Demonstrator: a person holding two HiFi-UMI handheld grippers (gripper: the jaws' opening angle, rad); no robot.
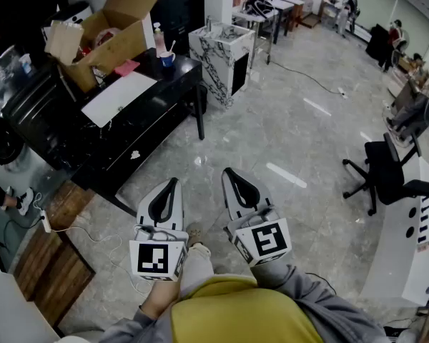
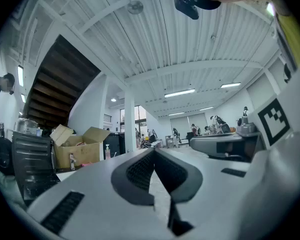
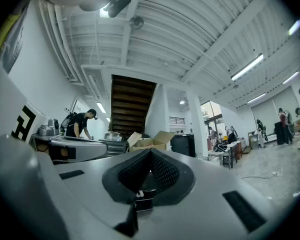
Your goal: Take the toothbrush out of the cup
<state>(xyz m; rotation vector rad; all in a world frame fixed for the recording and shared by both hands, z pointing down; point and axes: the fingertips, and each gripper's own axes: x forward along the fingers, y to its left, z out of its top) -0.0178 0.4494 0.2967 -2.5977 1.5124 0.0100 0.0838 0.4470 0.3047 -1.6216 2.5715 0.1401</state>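
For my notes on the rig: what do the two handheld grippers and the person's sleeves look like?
Both the left gripper and the right gripper have white bodies and black textured jaw pads. Each carries a cube with black-and-white square markers. The sleeves are grey, the top yellow.

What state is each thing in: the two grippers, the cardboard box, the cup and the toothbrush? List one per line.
Left gripper, shut, nothing held.
Right gripper, shut, nothing held.
Cardboard box, top flaps open.
Cup, upright on the black table.
Toothbrush, standing in the cup, not yet taken out.
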